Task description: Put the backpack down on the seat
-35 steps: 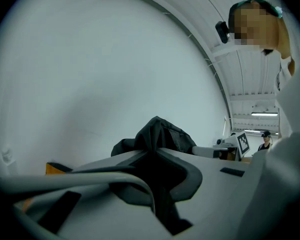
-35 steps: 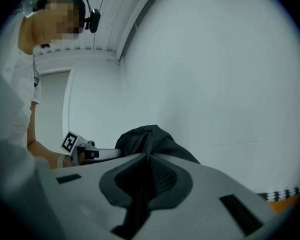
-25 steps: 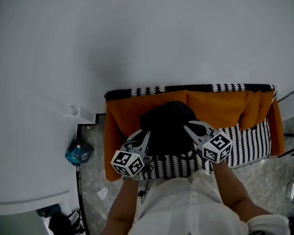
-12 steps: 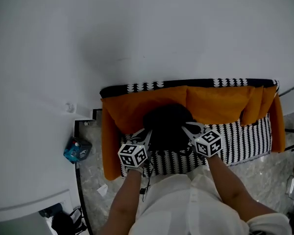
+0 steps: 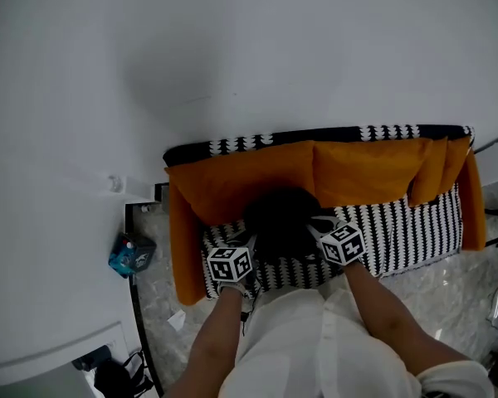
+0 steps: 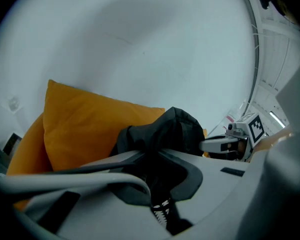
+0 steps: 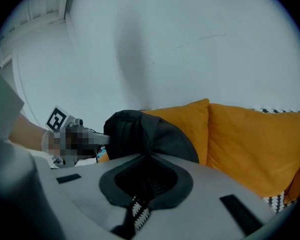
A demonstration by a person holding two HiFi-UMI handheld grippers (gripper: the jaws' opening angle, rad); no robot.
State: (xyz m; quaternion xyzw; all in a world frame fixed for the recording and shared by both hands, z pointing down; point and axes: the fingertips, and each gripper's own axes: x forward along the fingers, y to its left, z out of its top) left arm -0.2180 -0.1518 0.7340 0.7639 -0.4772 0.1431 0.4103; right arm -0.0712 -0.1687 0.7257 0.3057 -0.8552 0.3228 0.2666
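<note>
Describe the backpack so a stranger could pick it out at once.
Against the white wall stands a sofa with a black-and-white patterned seat and orange cushions. Over the seat's left half, in front of the cushions, is the backpack, gripped by the left gripper and right gripper. It is the only plain black, rounded lump there.

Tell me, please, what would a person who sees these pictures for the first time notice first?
The black fabric backpack stands out, dark in front of the bright orange back cushions of the black-and-white patterned sofa, left of the sofa's middle. The left gripper and the right gripper are each shut on it, one at either side.
</note>
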